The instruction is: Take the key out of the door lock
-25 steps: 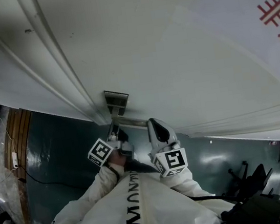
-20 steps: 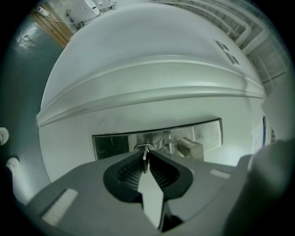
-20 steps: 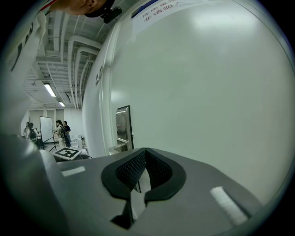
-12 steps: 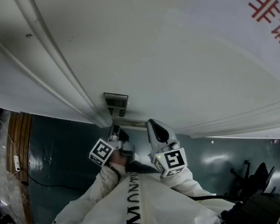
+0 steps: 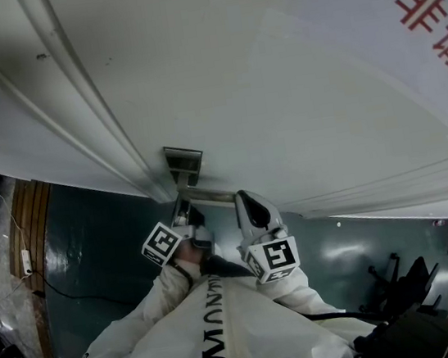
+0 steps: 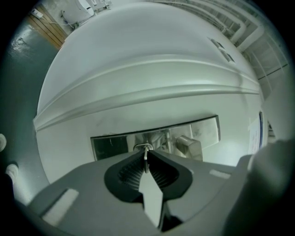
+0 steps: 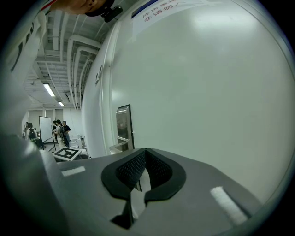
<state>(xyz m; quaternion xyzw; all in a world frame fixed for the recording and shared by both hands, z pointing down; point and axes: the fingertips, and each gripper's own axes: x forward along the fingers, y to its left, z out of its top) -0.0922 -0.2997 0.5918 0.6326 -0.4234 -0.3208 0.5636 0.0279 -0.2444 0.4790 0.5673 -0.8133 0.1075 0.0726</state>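
A steel lock plate [image 6: 110,145] with a lever handle [image 6: 188,145] is set in the white door [image 5: 236,89]. In the left gripper view a thin metal key [image 6: 146,162] stands on edge out of the plate. My left gripper [image 6: 145,152] has just been closing its jaws, with the key between them, and its ribbed pads now press on the key. In the head view my left gripper [image 5: 184,214] sits at the lock plate [image 5: 184,161]. My right gripper [image 5: 249,202] rests beside it against the door, shut on nothing, as the right gripper view [image 7: 145,150] shows.
The door frame's mouldings [image 5: 90,110] run along the left of the plate. A dark green floor [image 5: 92,242] lies below, with a cable [image 5: 65,287] at the left. Red characters [image 5: 433,20] mark a sheet on the door. People [image 7: 60,131] stand far off in the hall.
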